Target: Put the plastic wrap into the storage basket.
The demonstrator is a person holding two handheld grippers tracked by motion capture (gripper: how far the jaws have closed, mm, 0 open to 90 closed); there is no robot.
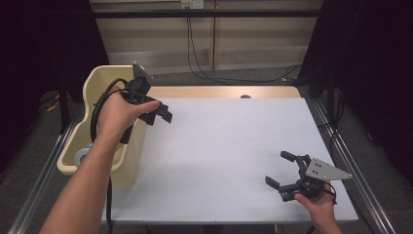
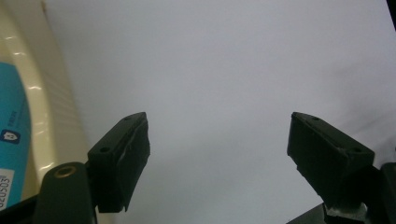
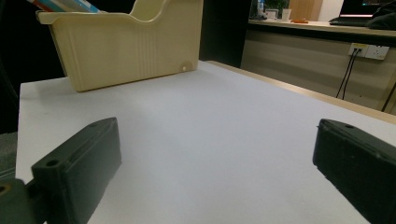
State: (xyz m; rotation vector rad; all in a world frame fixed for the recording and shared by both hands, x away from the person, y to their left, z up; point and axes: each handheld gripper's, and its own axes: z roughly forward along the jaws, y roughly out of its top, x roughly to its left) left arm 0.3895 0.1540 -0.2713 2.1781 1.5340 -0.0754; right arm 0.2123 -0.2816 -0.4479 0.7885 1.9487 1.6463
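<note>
Left gripper (image 2: 218, 154) has its jaws spread wide with nothing between them, just the pale table (image 2: 219, 70) ahead. Off past the left jaw there's a cream bin (image 2: 44, 107) rim curving by, and a teal pack (image 2: 11, 135) with a white label inside it.

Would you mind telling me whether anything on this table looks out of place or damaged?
Nothing stands out. The cream plastic bin sits upright at the white table's left edge, and the left gripper and right gripper are both open and empty.

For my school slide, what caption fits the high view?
Two open grippers over a white table, cream bin at left.
</note>
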